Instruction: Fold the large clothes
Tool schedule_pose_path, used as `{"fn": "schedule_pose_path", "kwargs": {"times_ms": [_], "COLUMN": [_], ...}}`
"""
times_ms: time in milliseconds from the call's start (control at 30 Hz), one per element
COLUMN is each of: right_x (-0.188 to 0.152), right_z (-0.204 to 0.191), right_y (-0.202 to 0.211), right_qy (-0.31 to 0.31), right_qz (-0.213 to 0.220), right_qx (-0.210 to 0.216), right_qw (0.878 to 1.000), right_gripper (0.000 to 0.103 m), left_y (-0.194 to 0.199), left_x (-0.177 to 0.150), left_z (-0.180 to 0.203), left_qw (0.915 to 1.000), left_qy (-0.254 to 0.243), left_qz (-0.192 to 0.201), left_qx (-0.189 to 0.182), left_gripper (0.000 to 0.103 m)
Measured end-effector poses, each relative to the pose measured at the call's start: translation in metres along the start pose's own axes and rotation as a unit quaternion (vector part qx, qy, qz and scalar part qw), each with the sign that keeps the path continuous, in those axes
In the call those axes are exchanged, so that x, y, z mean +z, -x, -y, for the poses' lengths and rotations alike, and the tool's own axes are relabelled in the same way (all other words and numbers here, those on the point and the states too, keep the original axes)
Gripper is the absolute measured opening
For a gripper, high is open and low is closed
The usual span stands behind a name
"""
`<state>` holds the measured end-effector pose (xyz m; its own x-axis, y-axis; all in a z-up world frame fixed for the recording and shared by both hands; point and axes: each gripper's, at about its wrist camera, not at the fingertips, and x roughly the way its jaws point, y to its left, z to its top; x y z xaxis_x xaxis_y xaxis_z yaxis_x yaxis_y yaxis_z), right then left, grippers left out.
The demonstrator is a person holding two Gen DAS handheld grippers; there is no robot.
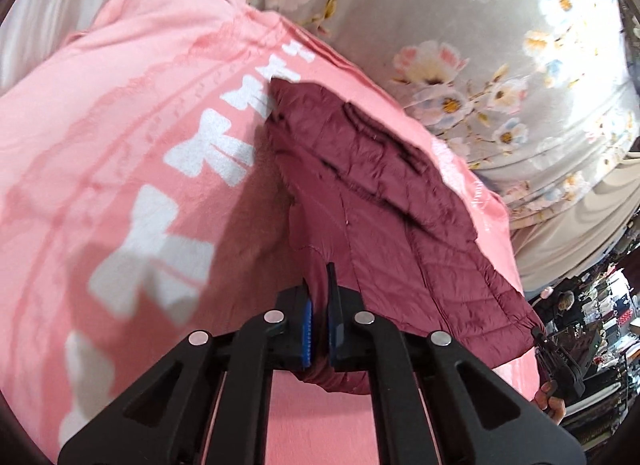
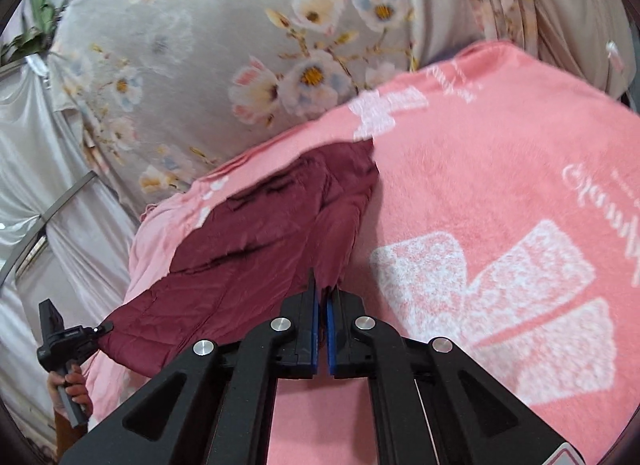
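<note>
A maroon quilted jacket [image 1: 380, 185] [image 2: 260, 233] lies partly lifted over a pink blanket [image 1: 120, 145] [image 2: 480, 185] with white lettering. My left gripper [image 1: 320, 297] is shut on one near edge of the jacket, with fabric bunched between its blue pads [image 1: 307, 329]. My right gripper [image 2: 323, 293] is shut on the other near edge. Each view also shows the opposite gripper at the jacket's far corner: the right gripper [image 1: 538, 335] at lower right and the left gripper [image 2: 105, 327] at lower left. The jacket hangs stretched between them.
A grey floral sheet [image 1: 480, 25] [image 2: 200, 45] covers the bed beyond the blanket. Pale curtains [image 2: 40, 145] hang at the left. A cluttered shelf area [image 1: 600, 325] lies at the far right. A person's hand [image 2: 74, 385] grips the left gripper's handle.
</note>
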<state>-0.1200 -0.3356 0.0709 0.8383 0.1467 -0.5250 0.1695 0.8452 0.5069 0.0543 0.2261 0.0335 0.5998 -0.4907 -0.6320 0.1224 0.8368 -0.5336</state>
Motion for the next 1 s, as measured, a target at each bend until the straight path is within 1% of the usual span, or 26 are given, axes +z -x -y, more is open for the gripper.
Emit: {"fn": "schedule_pose_path", "kwargs": {"times_ms": [100,200,300,400,467,533,567,600,633,700,833,933,1000], "right_x": [-0.011,-0.022,-0.027,-0.02,-0.007,0.01,0.017,0.027,0.034,0.055,0.085,0.103,0.109], "right_z": [-0.01,-0.015,-0.022,-0.03,-0.032,-0.036,-0.037,-0.039,-0.04,-0.041,-0.033,-0.029,-0.028], "right_y": [0.048,0.088,0.12,0.141,0.148,0.143,0.138,0.128,0.12,0.088,0.023,-0.026,-0.048], "right_qy": [0.012,0.014,0.018,0.006,-0.003,0.0,0.003,0.009,0.016,0.033,0.026,0.017,0.016], "right_qz": [0.049,0.093,0.13,0.166,0.191,0.207,0.21,0.213,0.213,0.206,0.174,0.145,0.132], "right_qx": [-0.009,-0.002,0.0,0.013,0.026,0.034,0.036,0.036,0.032,0.015,0.004,-0.005,-0.014], "right_qw": [0.999,0.996,0.991,0.986,0.981,0.978,0.977,0.976,0.976,0.978,0.984,0.989,0.991], "right_gripper": [0.003,0.003,0.003,0.003,0.003,0.003,0.003,0.003,0.003,0.003,0.002,0.002,0.002], "left_y": [0.04,0.085,0.117,0.151,0.163,0.167,0.165,0.16,0.155,0.134,0.071,0.023,-0.006], "left_x": [-0.015,-0.028,-0.035,-0.035,-0.028,-0.016,-0.008,0.002,0.009,0.033,0.076,0.097,0.105], "left_z": [0.004,0.008,0.012,0.025,0.037,0.049,0.057,0.064,0.067,0.074,0.067,0.058,0.052], "left_qw": [0.9997,0.9975,0.9935,0.987,0.9838,0.9818,0.9813,0.9815,0.9819,0.9834,0.9901,0.9924,0.9926], "left_qy": [0.005,0.016,0.035,0.039,0.031,0.021,0.01,-0.001,-0.004,-0.016,-0.007,-0.004,-0.009], "left_qz": [0.02,0.057,0.09,0.13,0.149,0.161,0.167,0.173,0.174,0.173,0.14,0.118,0.103], "left_qx": [-0.016,-0.039,-0.06,-0.086,-0.096,-0.098,-0.095,-0.083,-0.075,-0.053,-0.005,0.035,0.064], "left_gripper": [0.004,0.004,0.004,0.004,0.004,0.004,0.005,0.005,0.005,0.005,0.005,0.005,0.005]}}
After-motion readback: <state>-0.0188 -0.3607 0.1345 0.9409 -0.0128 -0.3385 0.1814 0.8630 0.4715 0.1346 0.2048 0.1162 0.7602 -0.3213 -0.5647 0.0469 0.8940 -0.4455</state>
